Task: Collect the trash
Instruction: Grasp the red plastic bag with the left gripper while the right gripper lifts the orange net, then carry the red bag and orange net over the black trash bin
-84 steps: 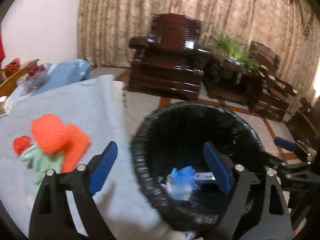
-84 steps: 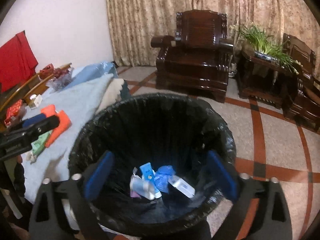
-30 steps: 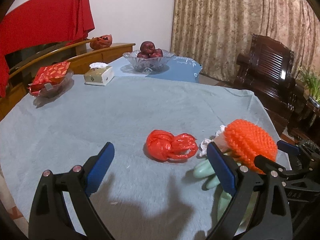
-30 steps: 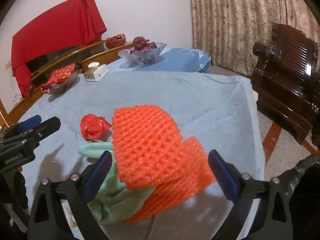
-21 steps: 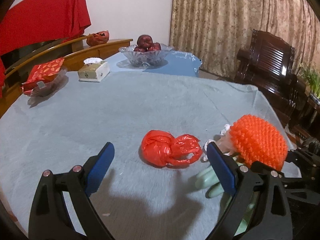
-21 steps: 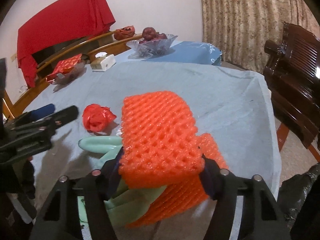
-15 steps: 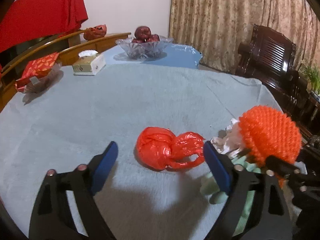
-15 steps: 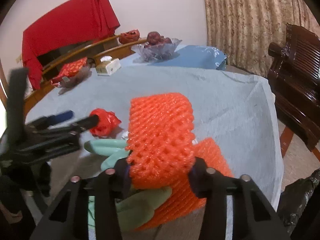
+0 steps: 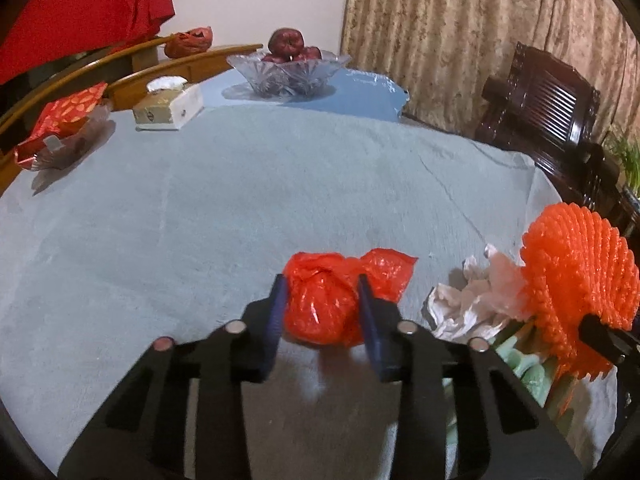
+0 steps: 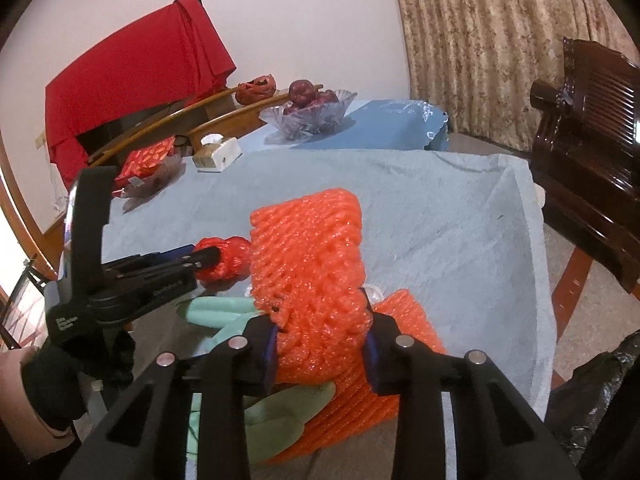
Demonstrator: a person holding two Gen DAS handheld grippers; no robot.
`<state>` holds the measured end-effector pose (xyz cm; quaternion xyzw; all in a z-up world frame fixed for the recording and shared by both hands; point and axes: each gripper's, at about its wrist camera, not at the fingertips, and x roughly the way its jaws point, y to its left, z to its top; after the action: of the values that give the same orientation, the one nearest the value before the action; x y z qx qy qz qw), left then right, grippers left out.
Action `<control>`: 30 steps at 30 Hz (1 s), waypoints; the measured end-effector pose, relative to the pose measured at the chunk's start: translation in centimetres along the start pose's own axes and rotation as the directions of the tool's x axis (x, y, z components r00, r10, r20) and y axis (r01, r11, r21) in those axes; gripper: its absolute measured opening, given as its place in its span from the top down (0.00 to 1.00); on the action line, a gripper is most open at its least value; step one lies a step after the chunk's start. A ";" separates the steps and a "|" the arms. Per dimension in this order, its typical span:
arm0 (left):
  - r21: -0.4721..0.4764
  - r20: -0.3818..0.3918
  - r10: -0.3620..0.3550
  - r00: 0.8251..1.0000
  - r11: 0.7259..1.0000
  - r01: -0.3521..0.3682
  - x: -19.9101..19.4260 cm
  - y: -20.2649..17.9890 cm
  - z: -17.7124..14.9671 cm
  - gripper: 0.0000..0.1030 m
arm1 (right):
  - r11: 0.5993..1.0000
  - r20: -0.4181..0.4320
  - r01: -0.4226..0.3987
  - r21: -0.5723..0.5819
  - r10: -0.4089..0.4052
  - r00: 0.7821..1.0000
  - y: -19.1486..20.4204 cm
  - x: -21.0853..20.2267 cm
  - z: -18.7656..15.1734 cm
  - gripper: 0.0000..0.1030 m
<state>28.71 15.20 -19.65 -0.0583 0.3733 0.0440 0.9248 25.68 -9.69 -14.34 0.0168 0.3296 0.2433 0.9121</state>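
Two grabs just closing: left gripper [image 9: 322, 306] clamped on red bag [image 9: 320, 308], right gripper [image 10: 320, 342] on orange foam net [image 10: 308, 264], near table [image 9: 200, 200] edge. Glove [image 10: 224, 312], tissue [image 9: 468, 304], second net left; binning pending.

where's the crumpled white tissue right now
In the left wrist view the crumpled white tissue lies on the grey-blue tablecloth, right of the red plastic bag, against the orange foam net.
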 end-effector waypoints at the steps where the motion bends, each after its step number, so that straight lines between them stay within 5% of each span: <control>1: -0.002 0.012 0.005 1.000 1.000 -0.005 -0.6 0.0 0.1 0.73 | 1.000 0.002 0.002 0.000 -0.002 1.000 0.0 -0.2 0.1 0.68; 10: 0.005 0.104 -0.002 0.995 1.000 0.001 -5.7 -1.0 1.2 0.80 | 1.000 0.037 0.015 0.000 -0.015 0.999 0.4 -2.5 1.2 0.68; 12: 0.014 0.116 -0.012 0.993 1.000 0.011 -6.7 -1.3 1.4 0.94 | 1.000 0.046 0.015 0.003 -0.015 0.999 0.4 -3.2 1.3 0.68; 30: 0.060 0.187 -0.128 0.974 0.991 0.119 -15.4 -5.4 0.7 0.95 | 0.994 0.128 0.081 0.067 -0.089 0.988 -1.1 -12.1 1.5 0.68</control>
<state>18.82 9.37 -7.97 -0.0543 0.2797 -0.0173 0.9584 19.01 -15.95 -6.22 0.0467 0.2769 0.1922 0.9403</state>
